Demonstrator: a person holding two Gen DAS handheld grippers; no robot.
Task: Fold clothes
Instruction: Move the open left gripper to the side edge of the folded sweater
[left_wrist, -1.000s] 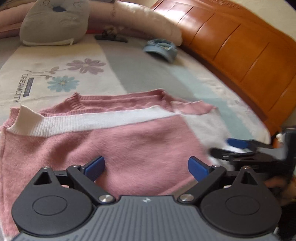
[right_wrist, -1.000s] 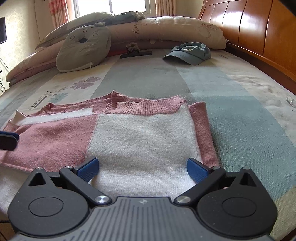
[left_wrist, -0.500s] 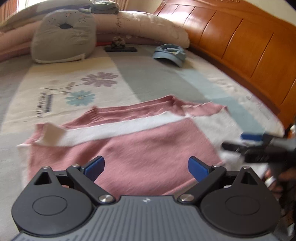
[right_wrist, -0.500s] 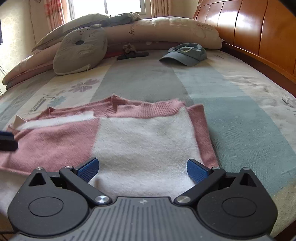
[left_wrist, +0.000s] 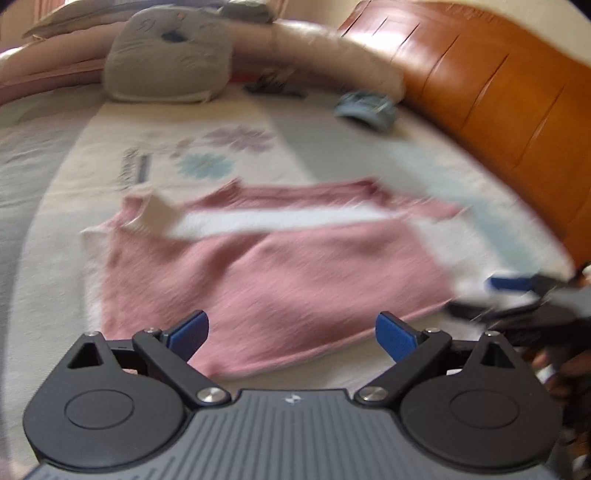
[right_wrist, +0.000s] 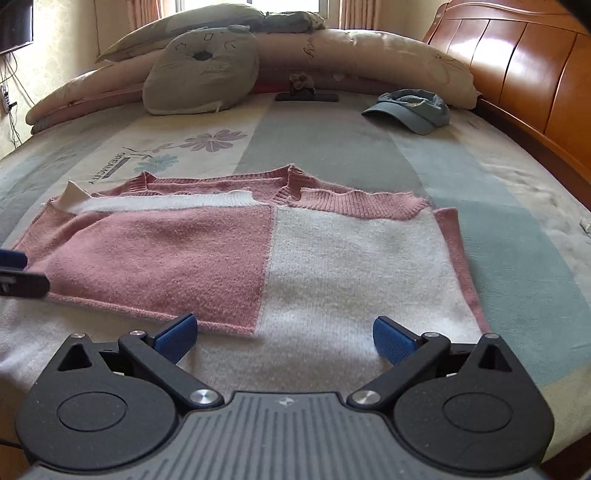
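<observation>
The bed (right_wrist: 332, 147) fills nearly the whole of both views, its striped and flowered cover running up to a wall of pillows (right_wrist: 369, 51) along the top of the frame and a wooden headboard (right_wrist: 517, 74) at the upper right. Across the middle of the right wrist view the sweater (right_wrist: 258, 251) lies flat on that cover, pink on its left half and white on its right, its long axis running left to right across the frame and its ribbed neckline on the far side, away from both tools. A grey cat cushion (right_wrist: 201, 70) sits at upper centre and a blue cap (right_wrist: 410, 109) at upper right, both well apart from the sweater. The right tool (right_wrist: 282, 338) hovers at the bottom centre, just over the near white hem, its jaws spread wide with nothing between them. The left tool (left_wrist: 291, 332), in a blurred view, is likewise wide open and empty, over the near pink edge. Each tool looks nearest to its own half of the hem, so I would guess the coming fold starts from that near edge and carries it away toward the neckline.
</observation>
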